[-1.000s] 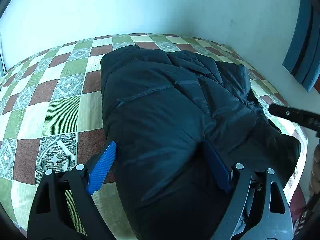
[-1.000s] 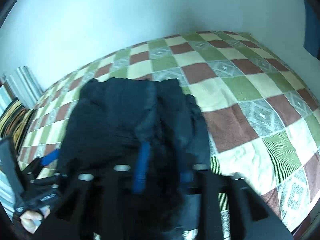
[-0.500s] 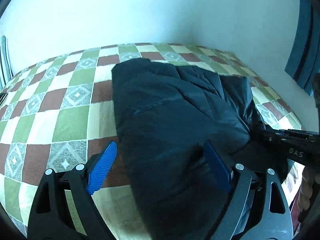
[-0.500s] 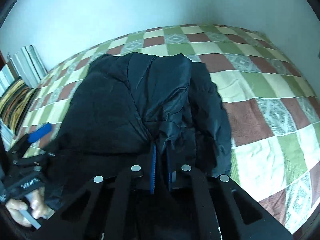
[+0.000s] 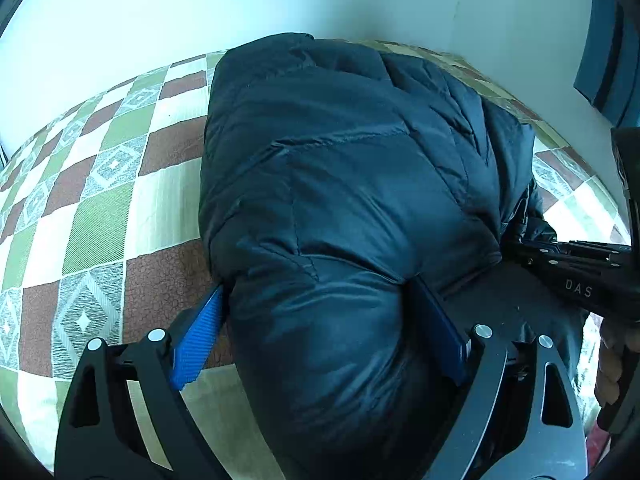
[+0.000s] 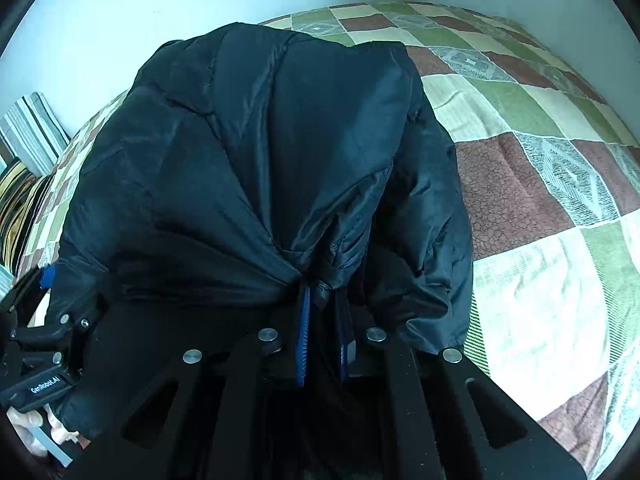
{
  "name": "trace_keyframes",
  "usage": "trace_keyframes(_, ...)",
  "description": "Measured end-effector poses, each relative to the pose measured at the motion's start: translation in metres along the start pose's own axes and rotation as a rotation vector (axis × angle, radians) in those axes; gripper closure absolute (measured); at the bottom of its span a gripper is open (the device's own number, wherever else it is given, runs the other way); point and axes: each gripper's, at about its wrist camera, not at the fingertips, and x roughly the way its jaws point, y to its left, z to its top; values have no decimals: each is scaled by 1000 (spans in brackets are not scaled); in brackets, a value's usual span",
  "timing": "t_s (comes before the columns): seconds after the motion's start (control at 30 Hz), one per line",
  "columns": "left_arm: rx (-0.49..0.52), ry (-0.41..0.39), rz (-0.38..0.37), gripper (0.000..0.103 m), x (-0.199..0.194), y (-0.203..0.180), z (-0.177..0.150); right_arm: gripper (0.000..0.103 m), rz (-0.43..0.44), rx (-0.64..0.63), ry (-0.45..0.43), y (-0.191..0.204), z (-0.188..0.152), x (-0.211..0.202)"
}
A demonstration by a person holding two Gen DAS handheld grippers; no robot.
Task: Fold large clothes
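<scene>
A black puffy jacket (image 5: 352, 184) lies folded on a chequered bedspread (image 5: 100, 216). My left gripper (image 5: 316, 292) straddles the jacket's thick near edge. Its blue pads (image 5: 196, 344) stand wide and are opening, with the bulging fabric between them touching but not squeezed. My right gripper (image 6: 322, 292) is shut on a gathered pinch of the jacket (image 6: 260, 152) at its near edge, where the fabric puckers into the pads. In the left wrist view the right gripper (image 5: 560, 264) reaches in from the right. One blue pad of the left gripper (image 6: 48, 276) shows at the far left of the right wrist view.
A white wall runs behind the bed. Striped pillows (image 6: 28, 132) lean at the left end. A blue curtain (image 5: 608, 40) hangs at the right. Bare bedspread (image 6: 540, 200) spreads to the right of the jacket. A person's fingers (image 6: 28, 428) hold the left handle.
My right gripper's jaws went from partly open to shut on the jacket's fabric. Both grippers came down closer to the jacket, which now fills both views. The left jaws stayed wide.
</scene>
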Motion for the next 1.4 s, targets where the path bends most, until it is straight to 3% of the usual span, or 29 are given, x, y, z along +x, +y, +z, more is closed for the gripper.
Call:
trace_keyframes(0.13,-17,-18,-12,12,-5,0,1,91,-21,-6,-32,6,0,-8)
trace_keyframes(0.27,-58,-35,-29,15,-28,4,4,88,27,28,-86,3,-5,-39)
trace_keyframes(0.37,-17,-93,11,15,-56,-6,-1,88,15,15,-137,6,-11,-67)
trace_keyframes(0.47,26,-114,1,15,-70,-17,-10,88,25,-37,-154,12,-26,-90)
trace_keyframes(0.67,38,-26,-25,14,-43,-24,-24,88,-35,-101,-58,12,-49,-54)
trace_keyframes(0.73,78,-28,9,13,-34,-29,-28,88,-61,-113,-76,14,-52,-42)
trace_keyframes(0.83,59,-23,16,13,-30,-30,-31,88,-79,-104,-100,17,-55,-41)
trace_keyframes(0.97,31,-21,-26,14,-43,-21,-23,87,-37,-83,-106,13,-53,-58)
trace_keyframes(1.17,44,-112,31,14,-69,-12,2,82,-1,-97,-201,18,-12,-102)
trace_keyframes(1.4,-41,-66,23,15,-36,6,53,80,64,-85,-165,22,56,-69)
